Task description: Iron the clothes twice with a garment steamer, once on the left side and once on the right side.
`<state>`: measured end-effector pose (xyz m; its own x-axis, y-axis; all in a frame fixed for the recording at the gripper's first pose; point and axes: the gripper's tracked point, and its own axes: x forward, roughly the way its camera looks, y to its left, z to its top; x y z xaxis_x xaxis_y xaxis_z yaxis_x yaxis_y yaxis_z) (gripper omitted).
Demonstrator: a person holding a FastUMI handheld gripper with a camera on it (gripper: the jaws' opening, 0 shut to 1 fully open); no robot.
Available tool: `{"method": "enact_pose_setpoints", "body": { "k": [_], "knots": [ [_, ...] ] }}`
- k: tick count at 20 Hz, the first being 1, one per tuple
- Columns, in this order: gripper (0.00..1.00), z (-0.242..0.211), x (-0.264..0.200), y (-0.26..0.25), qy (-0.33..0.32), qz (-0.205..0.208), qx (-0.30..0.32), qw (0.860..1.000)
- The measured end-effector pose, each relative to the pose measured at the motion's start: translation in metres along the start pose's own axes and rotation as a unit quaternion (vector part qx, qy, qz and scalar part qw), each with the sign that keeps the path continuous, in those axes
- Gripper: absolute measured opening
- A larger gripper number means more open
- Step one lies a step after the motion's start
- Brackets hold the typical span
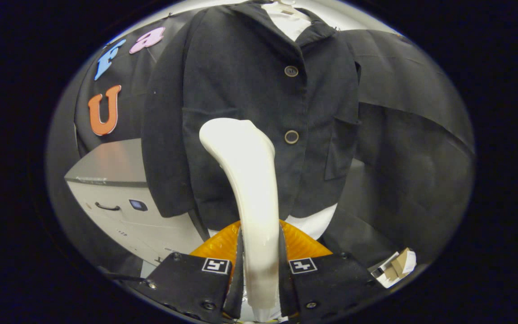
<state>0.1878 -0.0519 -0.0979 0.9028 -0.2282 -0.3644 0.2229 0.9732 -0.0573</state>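
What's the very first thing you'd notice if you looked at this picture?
The big white garment steamer, pinched between the gripper's two fingers and rising up ahead of them. Right behind its head hangs a dark jacket with two round buttons, over a white shirt.

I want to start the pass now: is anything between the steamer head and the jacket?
Nothing visible. The gripper is shut on the steamer, whose head rises beyond the fingers right in front of the hanging jacket, by its lower button. Whether they touch I cannot tell.
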Motion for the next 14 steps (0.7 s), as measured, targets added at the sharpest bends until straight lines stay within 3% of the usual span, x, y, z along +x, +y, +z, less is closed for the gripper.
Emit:
{"method": "enact_pose_setpoints", "body": {
  "k": [7, 14],
  "knots": [
    [0.35, -0.059, 0.015, 0.003, 0.043, -0.008, -0.023, 0.999],
    [0.35, -0.084, 0.016, 0.006, 0.066, -0.010, -0.025, 0.997]
  ]
}}
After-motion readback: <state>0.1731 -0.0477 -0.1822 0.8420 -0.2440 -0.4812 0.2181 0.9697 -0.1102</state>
